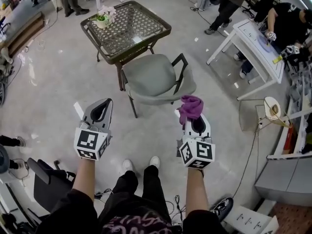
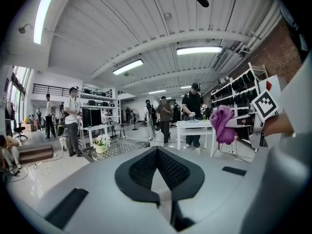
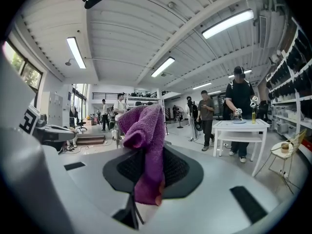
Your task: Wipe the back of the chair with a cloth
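- My right gripper (image 1: pixel 192 117) is clamped on the cloth (image 3: pixel 142 145), held up just short of the chair (image 1: pixel 148 77).
- The cloth looks soft, light and floppy; it should need a firm pinch mid-bunch.
- Left gripper (image 1: pixel 101 107): jaws together, empty.
- From above, I can't separate the chair's back from its seat, and neither gripper view shows it.

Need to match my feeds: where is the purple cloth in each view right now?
Head view: purple cloth right of centre, at the tip of the right gripper, near the chair.
Left gripper view: right of centre, hanging off that gripper.
Right gripper view: centre, pinched between the jaws.
Shared landmark: the white table.
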{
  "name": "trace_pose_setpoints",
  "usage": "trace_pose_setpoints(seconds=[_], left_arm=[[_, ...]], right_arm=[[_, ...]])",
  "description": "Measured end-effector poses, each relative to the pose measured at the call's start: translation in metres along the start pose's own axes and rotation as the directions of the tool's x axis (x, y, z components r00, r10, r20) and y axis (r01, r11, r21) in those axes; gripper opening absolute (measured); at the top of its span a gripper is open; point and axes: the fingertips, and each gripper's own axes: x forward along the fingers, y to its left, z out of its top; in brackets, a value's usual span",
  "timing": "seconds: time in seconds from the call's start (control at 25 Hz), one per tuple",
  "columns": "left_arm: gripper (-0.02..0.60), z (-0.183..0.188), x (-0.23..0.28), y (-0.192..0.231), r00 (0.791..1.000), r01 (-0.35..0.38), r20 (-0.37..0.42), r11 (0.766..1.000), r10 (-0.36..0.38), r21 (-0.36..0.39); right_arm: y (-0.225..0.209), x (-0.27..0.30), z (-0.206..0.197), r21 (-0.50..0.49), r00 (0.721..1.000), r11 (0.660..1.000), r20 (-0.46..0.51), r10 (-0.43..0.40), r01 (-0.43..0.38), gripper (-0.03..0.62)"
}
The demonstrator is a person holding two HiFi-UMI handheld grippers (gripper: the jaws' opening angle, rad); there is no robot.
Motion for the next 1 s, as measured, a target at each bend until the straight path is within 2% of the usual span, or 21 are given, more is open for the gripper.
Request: trace_pose_setpoints(seconds=[0.24,0.64,1.0], left_arm=[[0.009,-0.022,0.006,0.007,1.000,-0.027,-0.006,1.000,0.027,-0.006],[0.009,-0.091,0.025,0.022,1.000,-0.020,-0.022,0.999,0.021,0.036],[0.009,-0.157,0.054,0.018,1.000,-0.002,0.003,1.000,0.002,-0.003]], right_arm=[[0.013,0.017,-0.034,0.010,0.999,0.999,-0.013,0.044,-0.044,0.094],[0.041,0.047,-0.097,0.026,0.996,0.996,-0.027,0.086,-0.085,0.094],[0.051,0.085,-0.174,-0.007,0.991,0.991,-0.030,0.131,-0.131,0.094]])
